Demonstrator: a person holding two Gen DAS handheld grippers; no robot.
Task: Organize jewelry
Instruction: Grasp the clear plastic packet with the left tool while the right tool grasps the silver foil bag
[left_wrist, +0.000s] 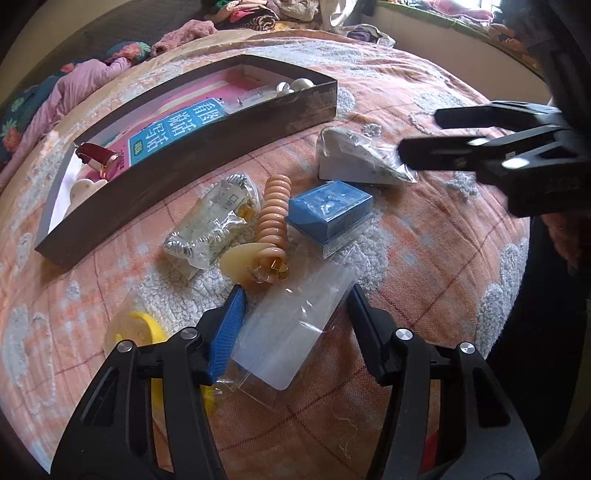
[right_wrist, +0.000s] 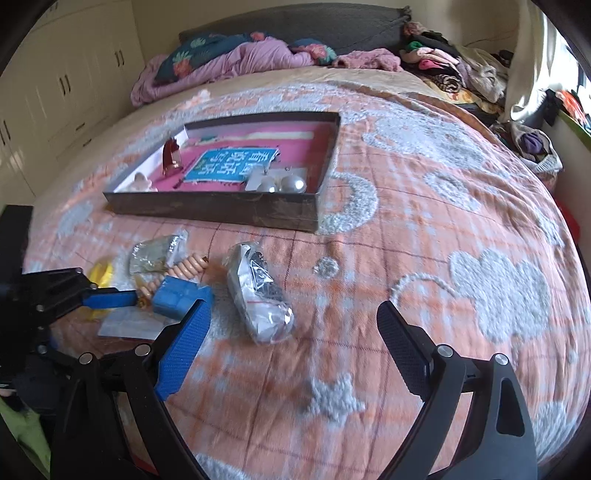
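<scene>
Quilted orange bed (left_wrist: 424, 258) filling both views, no table anywhere. Shallow dark box (left_wrist: 192, 162) in the upper left of the left wrist view, already carrying a red bracelet (left_wrist: 99, 157) at its left end and pearl pieces (right_wrist: 284, 183) at its right. Loose pile in mid-frame below the box: clear flat packet (left_wrist: 295, 332), silvery bagged jewelry (left_wrist: 210, 225), blue case (left_wrist: 328, 210), peach coil tie (left_wrist: 273, 218), white-and-clear bag (left_wrist: 354, 158) toward the right, yellow piece (left_wrist: 142, 328) at lower left.

Clear flat packet lying directly between the left gripper (left_wrist: 295, 299) fingers, at the bottom centre of that view; long axis running from lower left to upper right, roughly along the fingers rather than across them. Left jaws wide, straddling the packet, blue pad (left_wrist: 229, 328) close to its left edge, probably not yet pinching, though the clear film makes contact hard to judge. Left hand plainly the nearer one for this item.

Right gripper (right_wrist: 291, 332) jaws also wide and empty, hovering low over the quilt; white-and-clear bag just ahead, up and left of centre in the right wrist view, long axis slanting down to the right. Same gripper entering from the right edge of the left wrist view, tips over that bag.
</scene>
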